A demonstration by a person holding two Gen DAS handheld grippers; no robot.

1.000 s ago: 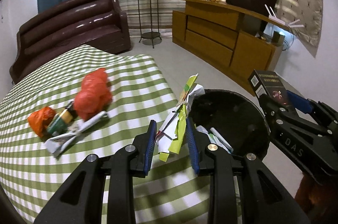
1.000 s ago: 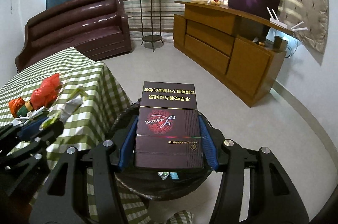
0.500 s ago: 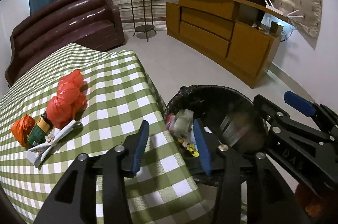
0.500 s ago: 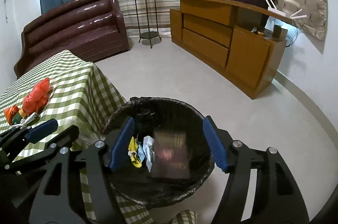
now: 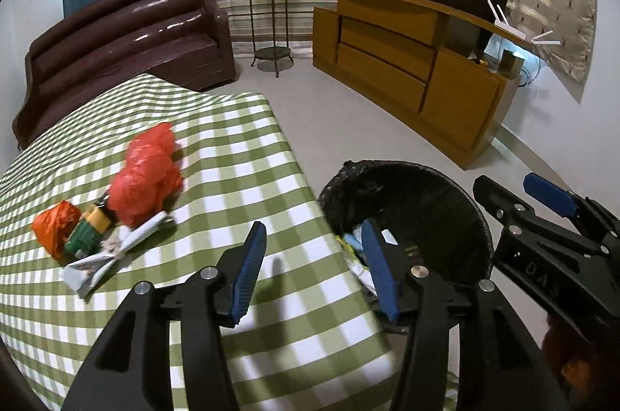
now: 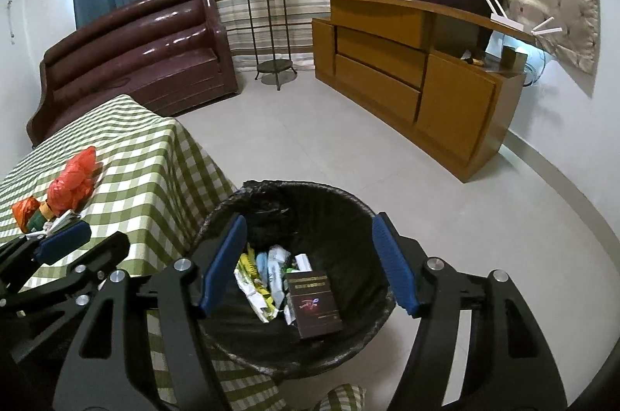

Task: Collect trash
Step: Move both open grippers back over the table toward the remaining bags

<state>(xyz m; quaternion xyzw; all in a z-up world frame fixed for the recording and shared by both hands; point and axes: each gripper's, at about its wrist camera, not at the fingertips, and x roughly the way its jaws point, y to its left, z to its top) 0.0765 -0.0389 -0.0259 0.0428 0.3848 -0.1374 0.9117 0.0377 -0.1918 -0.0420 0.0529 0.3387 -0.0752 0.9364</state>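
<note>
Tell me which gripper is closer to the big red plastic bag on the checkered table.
Left. The left gripper hangs over the table's near corner, with the red plastic bag just beyond it; its jaws are opening, empty. The right gripper is off the table, over the trash bin.

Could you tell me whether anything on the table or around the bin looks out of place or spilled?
Nothing is spilled: the dark box and wrappers lie inside the black bin. What remains out of place is a small cluster of trash on the checked tablecloth: red bag, orange bag, green bottle and white wrapper.
</note>
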